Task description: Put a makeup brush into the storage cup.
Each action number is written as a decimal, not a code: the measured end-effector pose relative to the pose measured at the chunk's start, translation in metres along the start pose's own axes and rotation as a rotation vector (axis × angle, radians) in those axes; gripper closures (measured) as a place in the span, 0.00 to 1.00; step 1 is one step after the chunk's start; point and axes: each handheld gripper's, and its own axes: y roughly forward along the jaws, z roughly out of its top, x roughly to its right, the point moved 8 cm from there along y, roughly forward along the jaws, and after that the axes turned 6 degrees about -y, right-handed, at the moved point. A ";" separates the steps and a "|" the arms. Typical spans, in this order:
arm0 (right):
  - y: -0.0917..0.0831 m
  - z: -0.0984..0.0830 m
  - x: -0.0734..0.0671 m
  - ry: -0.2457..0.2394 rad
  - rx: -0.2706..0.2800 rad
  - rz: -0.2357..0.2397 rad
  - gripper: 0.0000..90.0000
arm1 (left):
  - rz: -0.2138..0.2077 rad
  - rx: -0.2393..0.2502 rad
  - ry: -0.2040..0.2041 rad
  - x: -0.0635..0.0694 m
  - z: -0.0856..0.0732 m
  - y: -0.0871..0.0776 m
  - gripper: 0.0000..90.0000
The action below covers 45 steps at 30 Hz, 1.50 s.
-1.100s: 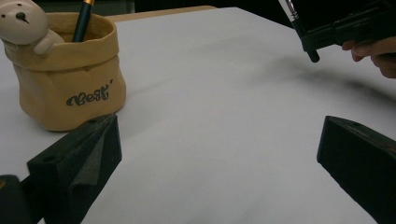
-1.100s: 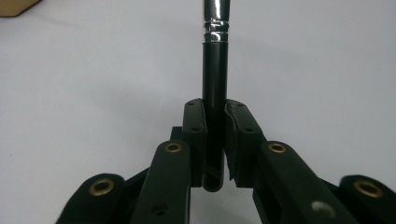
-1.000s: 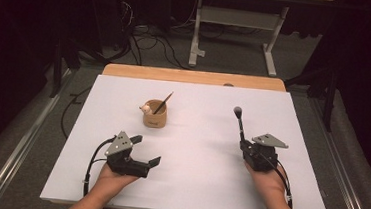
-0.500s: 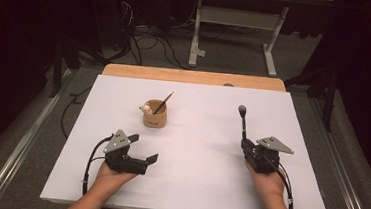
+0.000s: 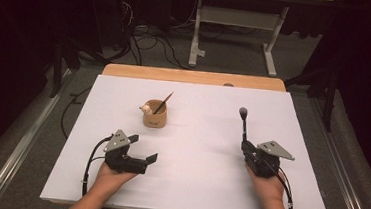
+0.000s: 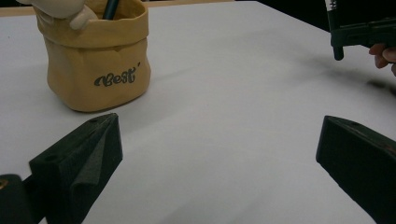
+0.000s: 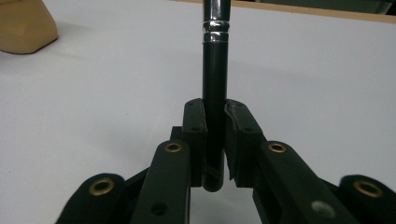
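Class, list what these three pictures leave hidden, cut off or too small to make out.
- Brush head: cut off by the top edge in the right hand-held gripper view, too small in the high view.
- Yellow pot contents: hidden by its wall in the left hand-held gripper view.
- Pot lettering: too small in the high view.
- Figure on the pot rim: cut off by the top edge.

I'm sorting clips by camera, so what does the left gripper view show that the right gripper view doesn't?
Left gripper view alone: the word "Best" on the tan bag-shaped pot, a pale figure on the pot's rim, and the left gripper with jaws wide open.

Right gripper view alone: the right gripper clamping the black brush handle with a silver band.

Both: the white tabletop and the pot.
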 end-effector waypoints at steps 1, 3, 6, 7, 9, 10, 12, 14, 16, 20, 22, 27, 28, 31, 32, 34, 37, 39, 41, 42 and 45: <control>0.000 0.000 0.000 -0.009 0.004 -0.001 0.91 | 0.000 -0.001 0.001 0.000 0.000 0.000 0.01; 0.000 0.000 -0.001 -0.011 0.011 -0.001 0.91 | 0.001 0.000 -0.001 0.000 -0.001 0.000 0.01; 0.000 -0.001 -0.001 -0.014 0.021 -0.001 0.91 | 0.002 -0.005 0.001 -0.001 -0.001 0.001 0.01; 0.000 -0.001 -0.001 -0.024 0.024 -0.002 0.91 | 0.002 -0.005 0.000 -0.001 -0.002 0.001 0.01; -0.001 -0.001 -0.001 -0.025 0.030 -0.002 0.91 | 0.001 -0.007 0.000 -0.001 -0.002 0.001 0.01; -0.001 -0.001 -0.001 -0.028 0.033 -0.005 0.91 | -0.001 -0.007 -0.004 -0.001 -0.002 0.001 0.01; -0.002 -0.001 -0.002 -0.033 0.037 -0.002 0.91 | -0.005 -0.003 -0.014 0.000 -0.001 0.002 0.02; -0.002 -0.002 -0.002 -0.038 0.037 -0.001 0.91 | 0.000 -0.001 -0.004 0.002 -0.001 0.002 0.02; -0.002 -0.003 -0.003 -0.040 0.040 0.003 0.91 | -0.001 0.004 -0.010 0.004 0.002 0.004 0.02; -0.003 -0.004 -0.003 -0.046 0.041 0.004 0.91 | 0.000 0.005 0.004 0.009 0.009 0.008 0.02; -0.004 -0.003 -0.004 -0.050 0.046 0.006 0.91 | -0.006 -0.002 0.002 0.012 0.011 0.011 0.02; -0.005 -0.004 -0.006 -0.060 0.047 0.004 0.91 | -0.017 0.005 0.022 0.024 0.018 0.020 0.02; -0.005 -0.004 -0.005 -0.064 0.051 0.002 0.91 | -0.016 0.009 0.025 0.025 0.020 0.022 0.02; -0.005 -0.004 -0.006 -0.060 0.050 0.001 0.91 | -0.020 0.014 0.024 0.029 0.023 0.027 0.02; -0.005 -0.004 -0.006 -0.061 0.051 0.001 0.91 | -0.022 0.019 0.023 0.031 0.025 0.029 0.02; -0.005 -0.004 -0.006 -0.066 0.051 0.000 0.91 | -0.027 0.023 0.020 0.033 0.027 0.032 0.02; -0.005 -0.004 -0.006 -0.060 0.052 0.001 0.91 | -0.031 0.027 0.023 0.038 0.030 0.038 0.02; -0.005 -0.003 -0.006 -0.067 0.058 -0.001 0.91 | -0.035 0.033 0.019 0.041 0.031 0.043 0.02; -0.006 -0.003 -0.006 -0.062 0.063 0.000 0.91 | -0.043 0.041 0.016 0.043 0.032 0.046 0.02; -0.006 -0.002 -0.006 -0.061 0.064 -0.001 0.91 | -0.046 0.044 0.017 0.044 0.033 0.047 0.02; -0.008 -0.001 -0.005 -0.062 0.071 -0.002 0.91 | -0.056 0.044 0.028 0.048 0.030 0.051 0.02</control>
